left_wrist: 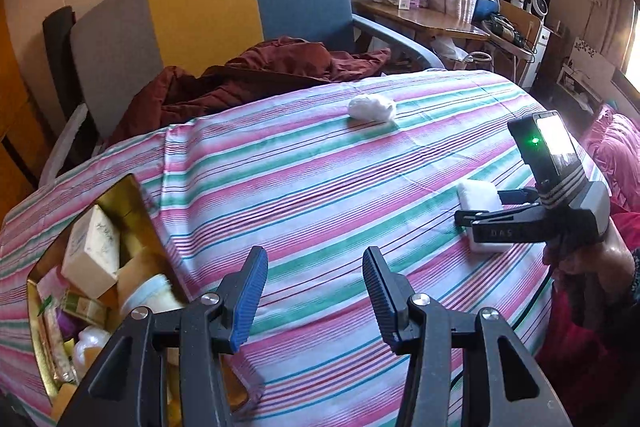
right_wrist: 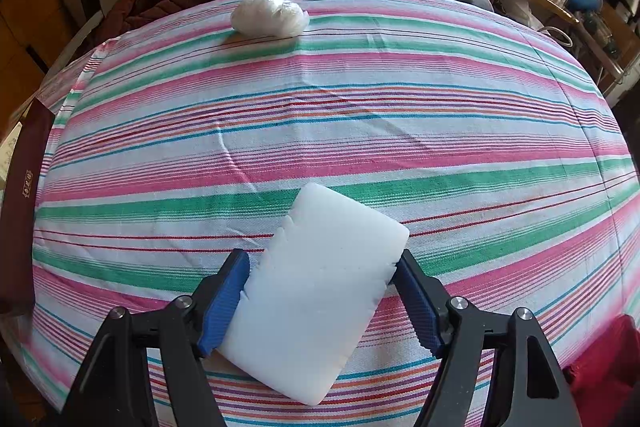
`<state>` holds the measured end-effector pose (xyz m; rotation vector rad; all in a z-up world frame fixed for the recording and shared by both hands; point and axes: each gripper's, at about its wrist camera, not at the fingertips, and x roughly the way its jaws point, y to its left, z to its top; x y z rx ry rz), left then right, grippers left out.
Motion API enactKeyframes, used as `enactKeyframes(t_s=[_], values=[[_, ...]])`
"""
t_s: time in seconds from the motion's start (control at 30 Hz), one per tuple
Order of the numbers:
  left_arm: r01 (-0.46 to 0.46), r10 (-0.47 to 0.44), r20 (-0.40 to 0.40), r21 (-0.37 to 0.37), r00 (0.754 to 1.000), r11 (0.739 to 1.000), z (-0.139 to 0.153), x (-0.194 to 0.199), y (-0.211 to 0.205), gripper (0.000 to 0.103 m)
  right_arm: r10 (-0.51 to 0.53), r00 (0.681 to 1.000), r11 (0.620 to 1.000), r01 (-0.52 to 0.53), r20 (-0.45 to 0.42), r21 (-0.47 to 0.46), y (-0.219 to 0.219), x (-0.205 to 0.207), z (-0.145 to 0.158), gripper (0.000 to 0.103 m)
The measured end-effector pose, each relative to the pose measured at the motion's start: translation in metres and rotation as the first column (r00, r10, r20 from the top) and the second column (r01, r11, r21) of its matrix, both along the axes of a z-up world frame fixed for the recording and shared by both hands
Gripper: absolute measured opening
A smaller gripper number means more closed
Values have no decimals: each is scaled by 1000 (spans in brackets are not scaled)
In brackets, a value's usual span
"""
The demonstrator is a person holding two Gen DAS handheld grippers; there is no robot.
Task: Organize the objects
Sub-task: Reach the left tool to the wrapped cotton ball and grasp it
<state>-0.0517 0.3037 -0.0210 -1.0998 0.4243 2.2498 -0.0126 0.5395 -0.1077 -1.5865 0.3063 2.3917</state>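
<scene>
A: Largest first?
B: Striped tablecloth (right_wrist: 400, 99), pink, green and white, spread over the whole table. Beyond the far edge, a dark red garment (left_wrist: 256, 71) heaped on a chair (left_wrist: 248, 3) with grey, yellow and blue panels.

A: Next down?
B: Gold-lined box (left_wrist: 132, 195) at the table's left edge, packed with small cartons and jars.

A: And the grippers?
B: Left gripper (left_wrist: 316, 291) hung above bare cloth just right of the box, jaws spread wide, nothing between them. Right gripper (right_wrist: 322, 301) low over the near right part of the table, jaws set either side of the white foam block (right_wrist: 316, 291); left pad touching its notched edge, right pad at its other edge. Block lay flat on the cloth, tilted askew.

A: Smallest?
B: White wrapped bundle (right_wrist: 270, 15) near the far edge, well apart from block and box.
</scene>
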Motion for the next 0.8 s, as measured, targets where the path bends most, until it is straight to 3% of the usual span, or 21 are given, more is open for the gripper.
enactKeyframes(t_s=[0.43,0.7,0.8], values=[[38,-36,76,-24,996,999,-23,-33,44,50,15,1000,1000,-15,8,2,6,-11,-7,81],[82,-86,115,42,990,996,-27,-70,86,50,19,1000,1000,-19,16,5,7,-15,-9,81],[117,-126,130,68,984,991,-32,-86,109,59,17,1000,1000,-17,21,1,7,-18,-10,81]])
